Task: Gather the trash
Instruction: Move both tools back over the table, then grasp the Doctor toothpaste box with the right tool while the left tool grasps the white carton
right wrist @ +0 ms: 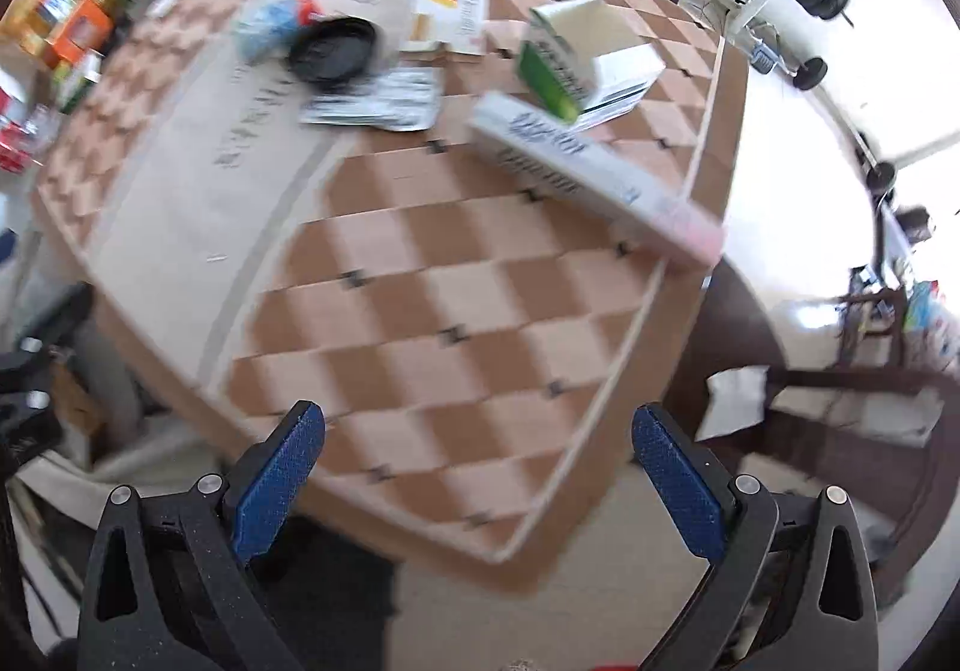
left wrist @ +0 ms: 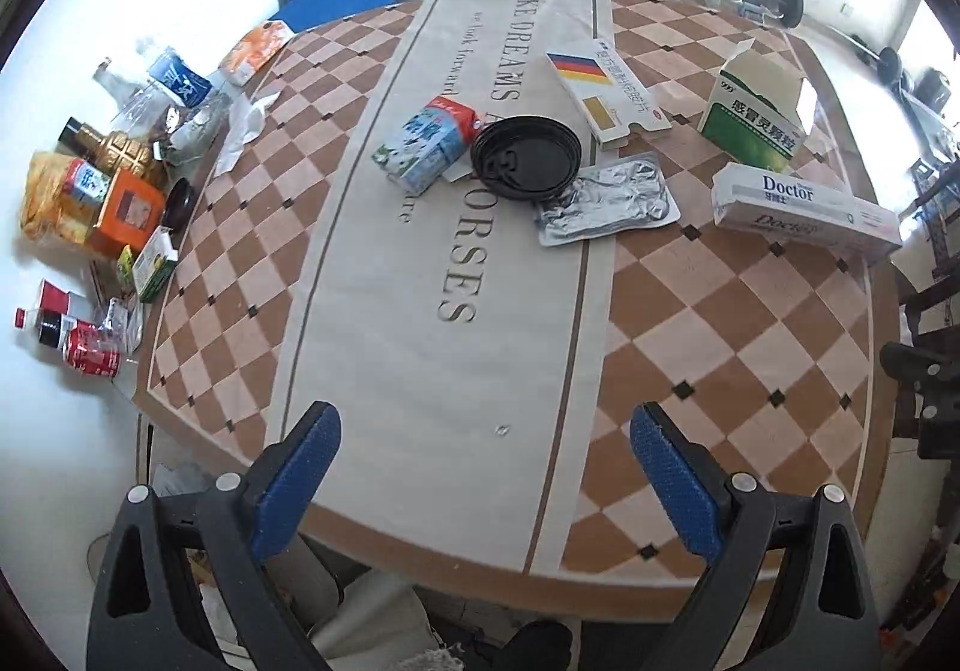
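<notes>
Both hand-held grippers are hovering with jaws spread wide, holding nothing: left hand-held gripper, right hand-held gripper. On the checkered bench, a milk carton is lying left of the black lid, a foil packet and Doctor box to its right.

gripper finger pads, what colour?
Blue, textured pads on black frames; clearest in the left wrist view.
</notes>
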Demonstrator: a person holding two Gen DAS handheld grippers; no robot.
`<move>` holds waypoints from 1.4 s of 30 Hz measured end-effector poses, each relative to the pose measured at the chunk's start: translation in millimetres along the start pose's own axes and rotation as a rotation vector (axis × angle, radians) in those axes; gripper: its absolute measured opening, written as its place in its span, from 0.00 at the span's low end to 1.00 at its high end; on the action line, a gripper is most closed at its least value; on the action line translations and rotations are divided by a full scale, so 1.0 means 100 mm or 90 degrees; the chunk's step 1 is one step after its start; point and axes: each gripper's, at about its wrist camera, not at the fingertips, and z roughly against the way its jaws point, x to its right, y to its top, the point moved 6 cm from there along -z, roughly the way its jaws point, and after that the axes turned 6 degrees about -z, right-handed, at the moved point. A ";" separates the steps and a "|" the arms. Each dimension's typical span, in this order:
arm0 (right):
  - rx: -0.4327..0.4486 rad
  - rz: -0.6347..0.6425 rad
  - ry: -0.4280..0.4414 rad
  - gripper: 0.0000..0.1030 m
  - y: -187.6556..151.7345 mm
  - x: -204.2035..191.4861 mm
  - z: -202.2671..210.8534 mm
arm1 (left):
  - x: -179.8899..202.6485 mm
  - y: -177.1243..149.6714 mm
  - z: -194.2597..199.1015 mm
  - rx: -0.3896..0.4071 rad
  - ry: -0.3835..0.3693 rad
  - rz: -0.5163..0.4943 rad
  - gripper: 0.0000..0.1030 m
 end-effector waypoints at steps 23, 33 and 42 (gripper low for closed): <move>-0.195 0.028 0.130 0.38 0.44 0.36 -1.23 | 0.30 0.89 -0.42 -0.032 0.013 -0.025 0.96; -0.134 -0.142 0.199 0.38 0.24 0.44 -1.16 | 0.50 1.21 -0.16 -0.001 -0.042 -0.019 0.96; -0.061 -0.373 0.243 0.38 -0.09 1.33 -0.94 | 1.23 1.87 -0.40 -0.046 -0.198 0.008 0.95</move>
